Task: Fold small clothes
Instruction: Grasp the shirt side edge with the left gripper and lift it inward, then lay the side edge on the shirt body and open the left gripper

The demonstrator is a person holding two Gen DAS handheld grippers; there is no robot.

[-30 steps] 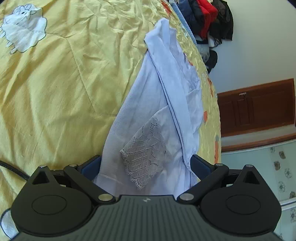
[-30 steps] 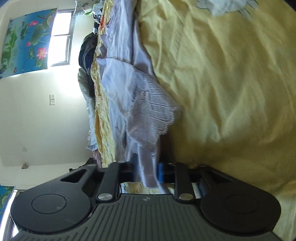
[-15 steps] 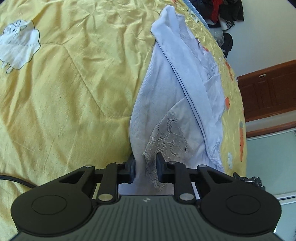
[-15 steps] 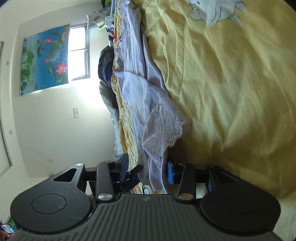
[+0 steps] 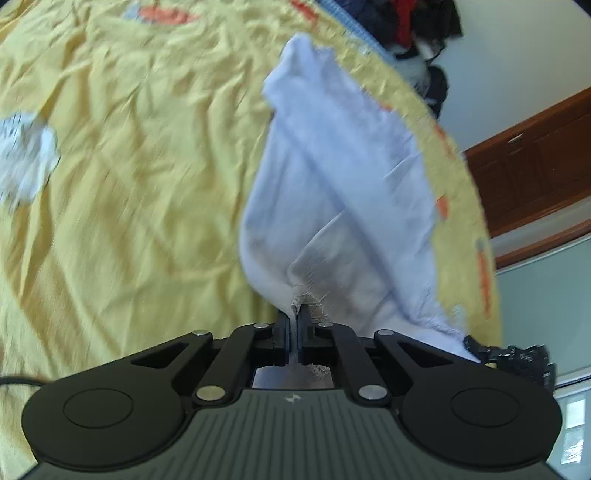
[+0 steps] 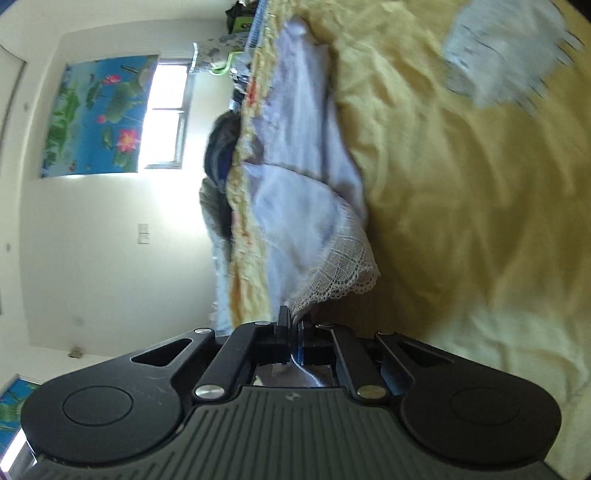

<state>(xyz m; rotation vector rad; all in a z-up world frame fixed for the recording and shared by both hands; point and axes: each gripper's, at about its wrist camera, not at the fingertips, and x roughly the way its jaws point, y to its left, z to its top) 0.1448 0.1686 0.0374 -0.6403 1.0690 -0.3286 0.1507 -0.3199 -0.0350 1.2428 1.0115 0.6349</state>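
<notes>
A small pale lilac garment (image 5: 332,192) with a white lace trim lies along the edge of a yellow quilt (image 5: 129,184). My left gripper (image 5: 294,317) is shut on the garment's near end, and the cloth rises from the quilt in a tented fold. In the right wrist view the same garment (image 6: 303,177) runs away from me, its lace trim (image 6: 343,273) hanging just ahead of the jaws. My right gripper (image 6: 294,325) is shut on the garment's other near corner. The other gripper's black tip (image 5: 513,358) shows at the garment's right corner in the left view.
The quilt (image 6: 461,221) carries white sheep patches (image 5: 26,158) and orange motifs. A pile of dark and red clothes (image 5: 406,22) lies past the bed's far edge. Beyond the bed are a wooden door (image 5: 535,158), a window (image 6: 166,114) and a lotus curtain (image 6: 96,114).
Both grippers closed on the garment's near end, the left from wide open. Both rose, and the cloth lifted off the quilt into a raised fold.
</notes>
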